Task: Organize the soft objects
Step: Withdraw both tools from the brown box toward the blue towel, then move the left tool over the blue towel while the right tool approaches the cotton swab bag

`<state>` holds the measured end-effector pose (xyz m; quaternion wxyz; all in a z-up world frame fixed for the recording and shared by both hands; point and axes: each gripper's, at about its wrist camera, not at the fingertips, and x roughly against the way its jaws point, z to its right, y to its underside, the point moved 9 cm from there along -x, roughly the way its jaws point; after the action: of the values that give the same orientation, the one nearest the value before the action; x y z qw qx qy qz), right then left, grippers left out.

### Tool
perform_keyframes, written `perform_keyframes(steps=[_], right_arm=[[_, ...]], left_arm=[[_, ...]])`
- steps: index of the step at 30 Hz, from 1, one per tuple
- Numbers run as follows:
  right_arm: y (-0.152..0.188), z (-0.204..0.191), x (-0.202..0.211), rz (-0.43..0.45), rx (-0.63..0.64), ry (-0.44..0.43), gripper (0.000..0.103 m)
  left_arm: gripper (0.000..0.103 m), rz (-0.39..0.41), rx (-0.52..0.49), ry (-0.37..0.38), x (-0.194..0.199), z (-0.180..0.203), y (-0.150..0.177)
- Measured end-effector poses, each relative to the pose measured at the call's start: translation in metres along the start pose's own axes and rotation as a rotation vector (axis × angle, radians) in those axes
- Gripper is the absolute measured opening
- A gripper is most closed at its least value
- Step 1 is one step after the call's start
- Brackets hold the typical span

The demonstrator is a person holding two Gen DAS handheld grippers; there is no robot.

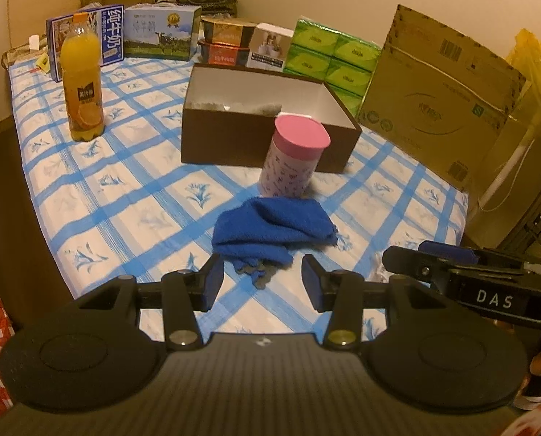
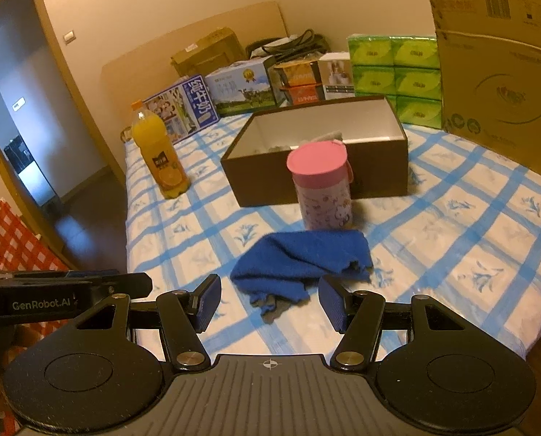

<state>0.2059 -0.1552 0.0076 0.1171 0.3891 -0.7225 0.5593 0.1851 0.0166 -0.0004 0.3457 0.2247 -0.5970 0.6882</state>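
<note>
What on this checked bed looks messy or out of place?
The crumpled blue terry towel lies loosely bunched on the blue-checked sheet, with a small grey cloth poking out from under its near edge. It sits outside the open brown cardboard box, which already holds some soft items.

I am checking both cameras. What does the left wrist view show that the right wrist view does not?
Only the left wrist view shows the yellow plastic bag. Only the right wrist view shows the doorway and wall switch. Both share the blue towel, pink-lidded canister, open brown box and orange juice bottle.
</note>
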Motion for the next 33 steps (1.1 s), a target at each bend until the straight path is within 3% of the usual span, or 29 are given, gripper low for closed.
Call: perform_keyframes(steps=[16, 33], right_arm=[[0.037, 0.034, 0.002, -0.051, -0.05, 0.065, 0.06], [0.063, 0.078, -0.027, -0.109, -0.118, 0.143, 0.06]], left_arm=[[0.044, -0.075, -0.023, 0.023, -0.026, 0.019, 0.025], [0.044, -0.134, 0.005, -0.008, -0.079, 0.003, 0.041]])
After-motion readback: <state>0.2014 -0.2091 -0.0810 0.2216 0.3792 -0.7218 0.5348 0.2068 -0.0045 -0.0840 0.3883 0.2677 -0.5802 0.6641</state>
